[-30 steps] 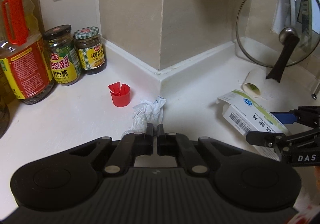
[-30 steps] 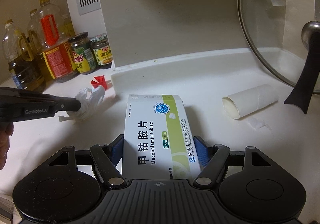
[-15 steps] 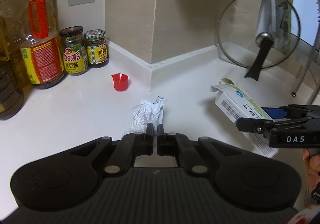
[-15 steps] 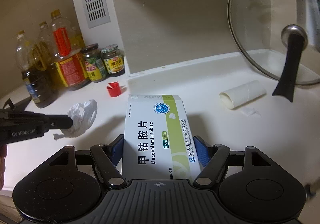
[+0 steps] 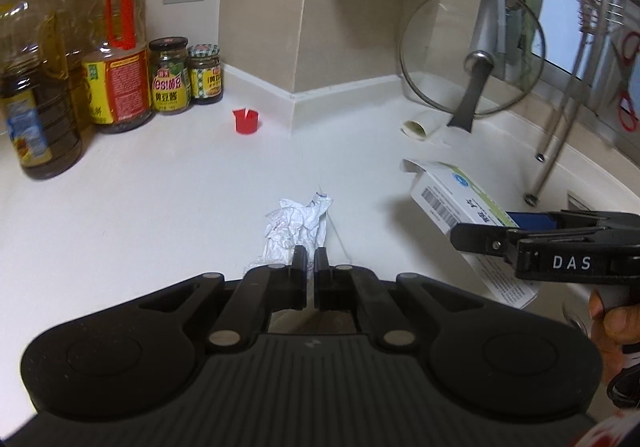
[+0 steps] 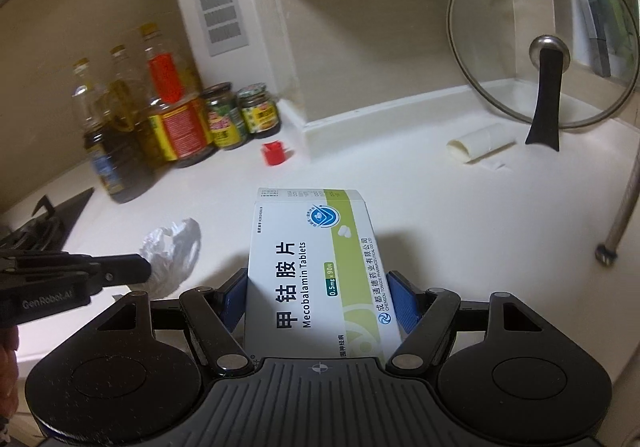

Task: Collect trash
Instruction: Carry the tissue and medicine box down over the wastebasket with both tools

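My left gripper (image 5: 310, 259) is shut on a crumpled white tissue (image 5: 298, 229) and holds it above the white counter (image 5: 160, 199). The tissue also shows in the right wrist view (image 6: 172, 251), at the tip of the left gripper (image 6: 140, 270). My right gripper (image 6: 316, 287) is shut on a white and green medicine box (image 6: 316, 267), held off the counter. The box shows in the left wrist view (image 5: 452, 195) in the right gripper (image 5: 472, 235). A red cap (image 5: 246, 122) and a cardboard tube (image 5: 420, 125) lie on the counter farther back.
Oil bottles (image 5: 116, 59) and two jars (image 5: 170, 75) stand at the back left. A glass pot lid (image 5: 472, 55) leans against the back right wall. A metal rack leg (image 5: 552, 151) stands at the right. A stove edge (image 6: 48, 215) is at the left.
Both grippers have risen and pulled back from the wall with the tissue and the box still held. The cap, jars and tube now look farther away.
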`<state>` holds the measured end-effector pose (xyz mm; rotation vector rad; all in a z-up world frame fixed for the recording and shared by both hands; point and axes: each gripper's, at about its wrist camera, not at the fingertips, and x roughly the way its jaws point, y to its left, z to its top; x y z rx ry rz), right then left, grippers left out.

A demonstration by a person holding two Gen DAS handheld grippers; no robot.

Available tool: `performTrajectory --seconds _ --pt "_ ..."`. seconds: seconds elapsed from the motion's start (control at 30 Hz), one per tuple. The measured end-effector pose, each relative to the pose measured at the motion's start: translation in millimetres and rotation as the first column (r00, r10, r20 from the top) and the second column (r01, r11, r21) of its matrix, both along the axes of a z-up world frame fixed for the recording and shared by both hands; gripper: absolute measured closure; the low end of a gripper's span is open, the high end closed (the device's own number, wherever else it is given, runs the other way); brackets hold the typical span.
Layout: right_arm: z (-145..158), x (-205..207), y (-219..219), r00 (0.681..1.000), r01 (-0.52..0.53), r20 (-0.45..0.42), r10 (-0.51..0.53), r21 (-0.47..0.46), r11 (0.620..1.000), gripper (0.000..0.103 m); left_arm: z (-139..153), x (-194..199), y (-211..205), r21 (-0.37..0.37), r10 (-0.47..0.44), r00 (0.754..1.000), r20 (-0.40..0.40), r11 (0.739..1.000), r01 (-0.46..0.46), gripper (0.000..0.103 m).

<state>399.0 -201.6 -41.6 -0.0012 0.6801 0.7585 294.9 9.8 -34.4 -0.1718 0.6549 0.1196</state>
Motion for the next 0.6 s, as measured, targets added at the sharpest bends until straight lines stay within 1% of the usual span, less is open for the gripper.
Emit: performTrajectory --seconds 0.3,0.47,0.6 --pt "-4.3 -71.8 5.7 1.0 -0.017 -0.011 0.017 -0.012 1.0 0.031 -9.5 -63.7 -5.5 -0.016 -0.036 0.999 -0.03 0.999 0.035 0.101" --pt "-11.3 -102.5 8.9 0.999 -0.029 -0.019 0.028 -0.025 0.999 0.031 -19.7 -86.4 -5.3 -0.037 -0.041 0.998 -0.05 0.999 0.039 0.101" --pt "-20.3 -119.7 10.6 0.999 -0.035 -0.035 0.033 -0.048 0.998 0.031 -26.8 -96.9 -2.9 -0.05 -0.047 0.997 -0.068 0.998 0.044 0.101"
